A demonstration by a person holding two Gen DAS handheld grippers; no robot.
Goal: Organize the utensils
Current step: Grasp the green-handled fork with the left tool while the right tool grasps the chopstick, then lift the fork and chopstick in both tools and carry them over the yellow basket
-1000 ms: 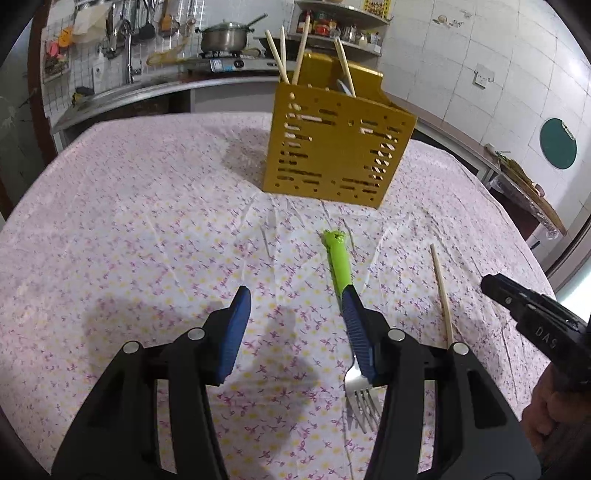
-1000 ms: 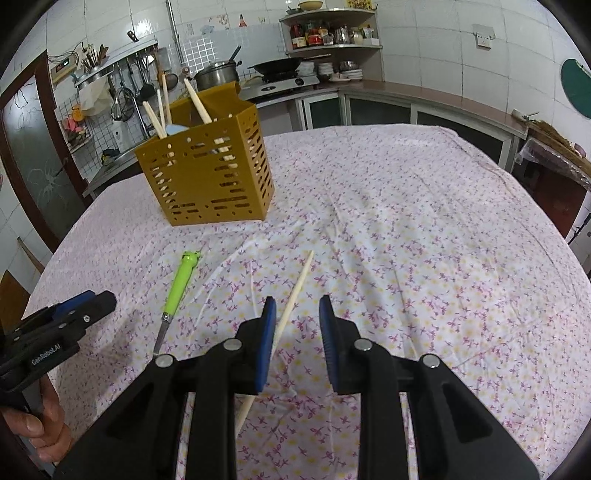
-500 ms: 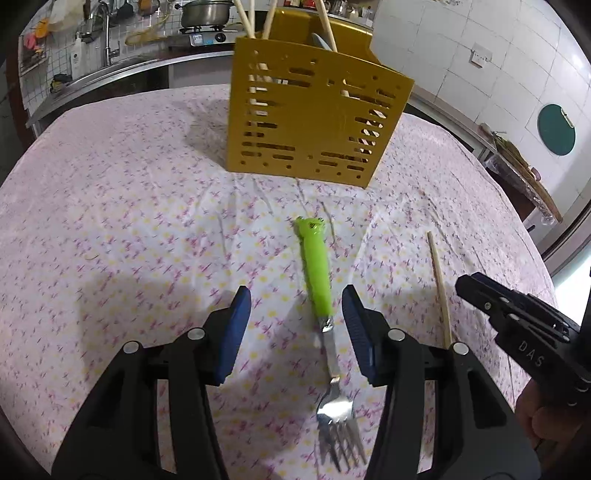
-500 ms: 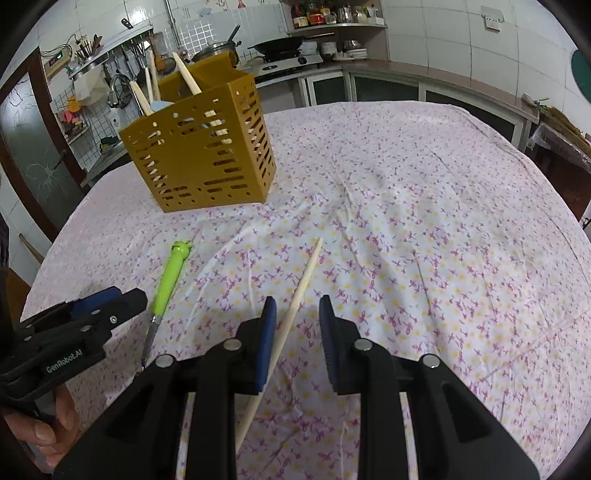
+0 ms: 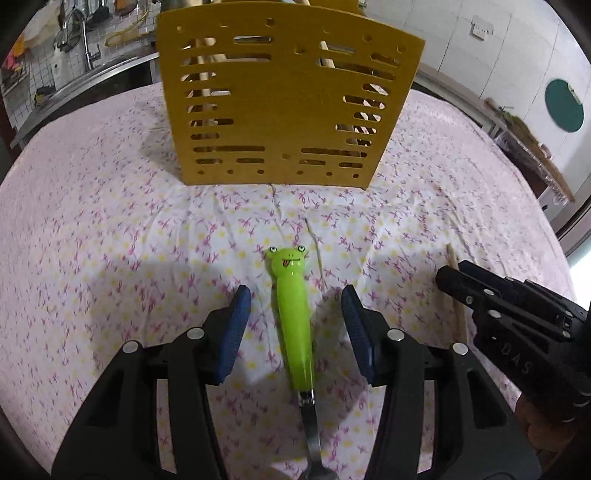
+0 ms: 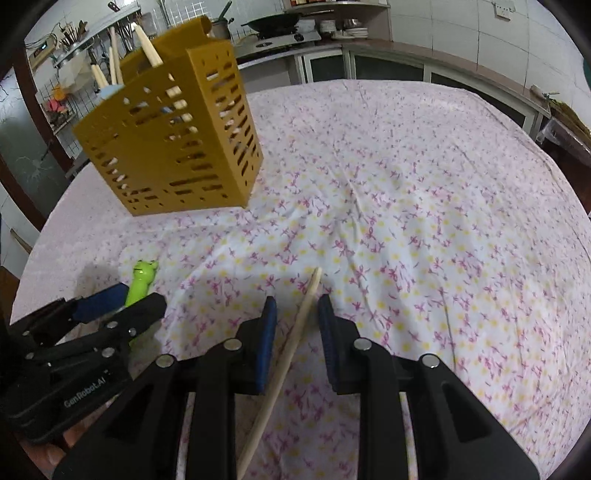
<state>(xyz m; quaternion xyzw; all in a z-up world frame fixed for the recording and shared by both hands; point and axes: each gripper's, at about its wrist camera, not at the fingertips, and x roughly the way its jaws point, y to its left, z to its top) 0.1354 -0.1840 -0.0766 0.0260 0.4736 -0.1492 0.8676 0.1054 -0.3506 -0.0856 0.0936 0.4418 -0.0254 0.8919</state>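
A fork with a green frog handle (image 5: 295,325) lies on the flowered tablecloth, handle toward the yellow slotted utensil holder (image 5: 284,110). My left gripper (image 5: 295,314) is open, its jaws on either side of the handle, not touching it. A wooden chopstick (image 6: 288,354) lies on the cloth between the jaws of my open right gripper (image 6: 293,310). The holder (image 6: 173,144) contains several chopsticks and a utensil with a pale blue handle. The left gripper (image 6: 122,299) and fork handle (image 6: 142,280) show in the right wrist view; the right gripper (image 5: 447,273) shows in the left wrist view.
The flowered tablecloth (image 6: 424,206) covers the table, with creases near the holder. Behind it runs a kitchen counter with a sink (image 5: 81,74), a stove with a wok (image 6: 275,24) and shelves. The table edge falls away on the right (image 5: 554,221).
Both grippers moved forward and down toward the holder. The left jaws now straddle the fork's green handle; the right jaws now straddle the chopstick. Both stayed open.
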